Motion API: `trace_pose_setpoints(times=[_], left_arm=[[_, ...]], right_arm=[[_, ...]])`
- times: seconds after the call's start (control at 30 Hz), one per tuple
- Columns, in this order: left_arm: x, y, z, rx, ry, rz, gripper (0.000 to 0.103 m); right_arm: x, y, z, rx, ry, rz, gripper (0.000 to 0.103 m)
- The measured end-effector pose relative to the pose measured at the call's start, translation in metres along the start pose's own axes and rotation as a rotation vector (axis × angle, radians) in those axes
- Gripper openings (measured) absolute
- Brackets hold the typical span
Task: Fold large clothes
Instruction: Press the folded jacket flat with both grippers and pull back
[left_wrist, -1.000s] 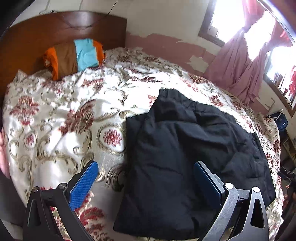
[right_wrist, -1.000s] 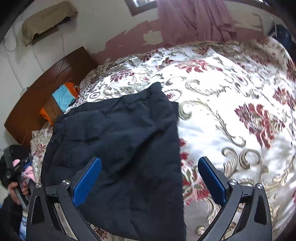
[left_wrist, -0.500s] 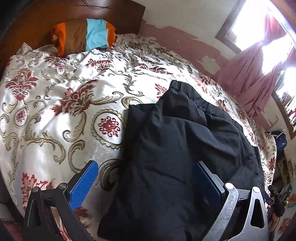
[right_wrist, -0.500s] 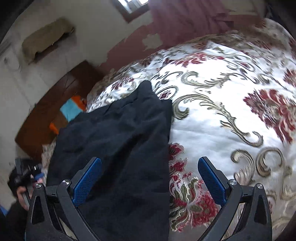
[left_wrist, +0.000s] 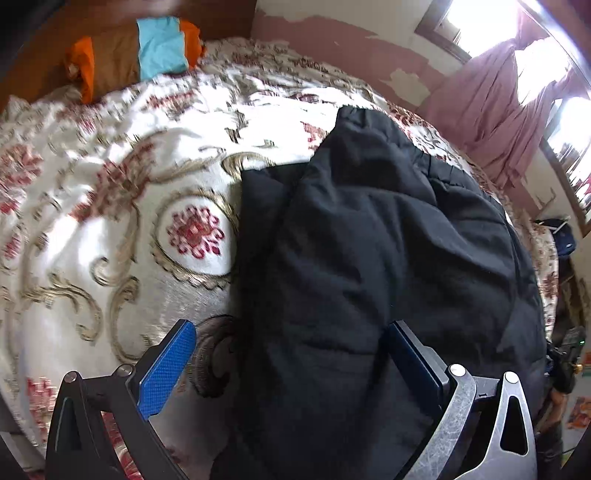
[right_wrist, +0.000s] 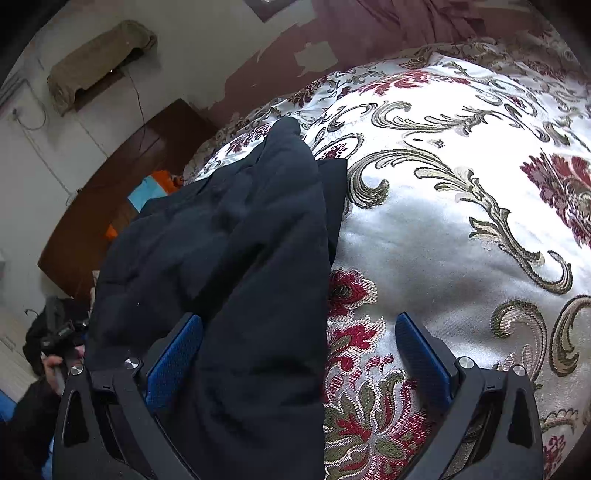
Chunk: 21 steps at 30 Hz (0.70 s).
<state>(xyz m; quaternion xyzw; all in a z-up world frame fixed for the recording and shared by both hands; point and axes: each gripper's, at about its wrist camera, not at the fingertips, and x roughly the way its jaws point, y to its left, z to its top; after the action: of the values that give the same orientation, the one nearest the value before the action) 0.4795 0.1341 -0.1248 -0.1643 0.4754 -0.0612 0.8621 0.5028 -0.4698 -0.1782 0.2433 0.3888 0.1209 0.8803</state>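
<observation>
I hold both the left gripper (left_wrist: 286, 363) and right gripper (right_wrist: 295, 354) wide open over the black jacket's (left_wrist: 388, 258) near edges on the bedspread (right_wrist: 443, 229), lined up to pinch them.

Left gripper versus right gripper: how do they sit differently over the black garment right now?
The left gripper straddles the black garment's left edge: its left finger is over bare bedspread, its right over cloth. The right gripper straddles the opposite edge: its left finger is over cloth, its right over bedspread. Cloth bunches more at the right gripper's left finger. Both are open, gripping nothing.
</observation>
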Motion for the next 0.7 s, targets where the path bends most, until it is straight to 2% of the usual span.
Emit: trace_pose_setpoints(times=[0.23,0.33,0.5,0.63,0.7], left_arm=[[0.025,0.013,-0.002,-0.108,0.089,-0.190,0.103],[0.031,0.012,-0.005,-0.103,0.109,-0.234,0.103],[0.033,0.009,-0.008,-0.083,0.115,-0.264,0.103],[0.030,0.010,-0.011,-0.067,0.111,-0.316,0.103],[0.028,0.013,-0.012,-0.059,0.108,-0.330,0.103]], right_arm=[[0.005,0.001,-0.002,0.015,0.005,0.028,0.102],[0.010,0.003,0.000,0.003,0.016,0.045,0.102],[0.012,0.005,-0.002,0.005,0.027,0.119,0.102],[0.018,0.009,-0.007,0.027,0.059,0.270,0.102],[0.024,0.015,-0.009,0.011,0.083,0.244,0.102]])
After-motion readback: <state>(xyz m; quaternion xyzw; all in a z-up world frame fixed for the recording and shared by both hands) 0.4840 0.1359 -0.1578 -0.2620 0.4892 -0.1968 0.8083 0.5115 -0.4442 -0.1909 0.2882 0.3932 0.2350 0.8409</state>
